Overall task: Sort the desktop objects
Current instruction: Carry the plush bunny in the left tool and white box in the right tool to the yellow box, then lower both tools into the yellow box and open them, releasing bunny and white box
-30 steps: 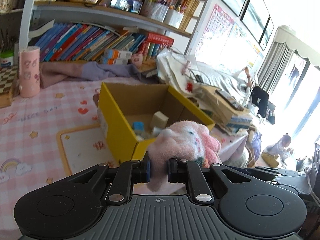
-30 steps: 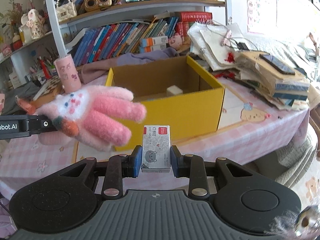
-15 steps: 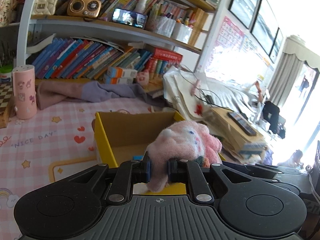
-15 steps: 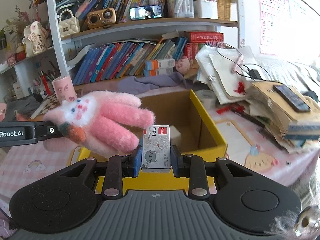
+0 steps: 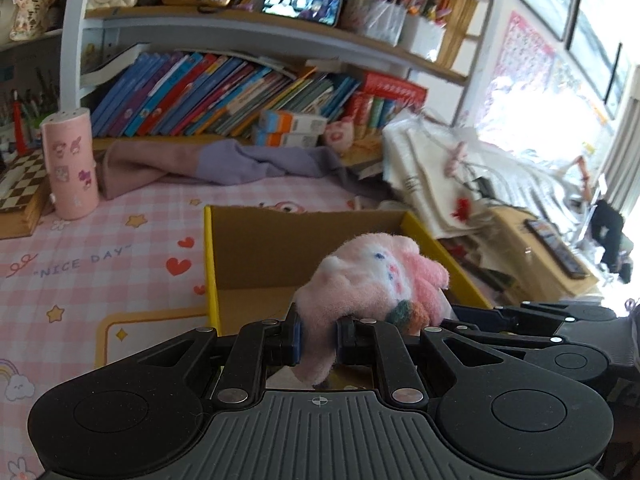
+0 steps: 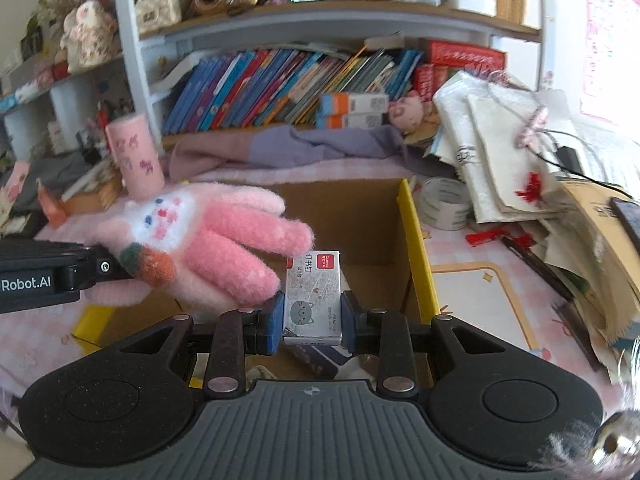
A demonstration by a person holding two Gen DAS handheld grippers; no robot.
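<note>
My left gripper (image 5: 318, 338) is shut on a pink plush rabbit (image 5: 372, 280) and holds it over the open yellow cardboard box (image 5: 210, 256). In the right wrist view the rabbit (image 6: 208, 240) hangs from the left gripper at the left, above the box (image 6: 416, 248). My right gripper (image 6: 312, 320) is shut on a small grey staple box with a cat drawing (image 6: 312, 300), also held over the yellow box. The right gripper shows at the right of the left wrist view (image 5: 532, 320). The box floor is mostly hidden.
A pink cylindrical holder (image 5: 70, 164) stands at the back left on the pink checked tablecloth (image 5: 100, 256). A purple cloth (image 5: 224, 164) lies under the bookshelf. A tape roll (image 6: 444, 204) and stacked papers and envelopes (image 6: 520, 168) lie right of the box.
Both grippers have moved forward and now stand over the yellow box's opening, each still holding its object. The box now lies closer beneath them.
</note>
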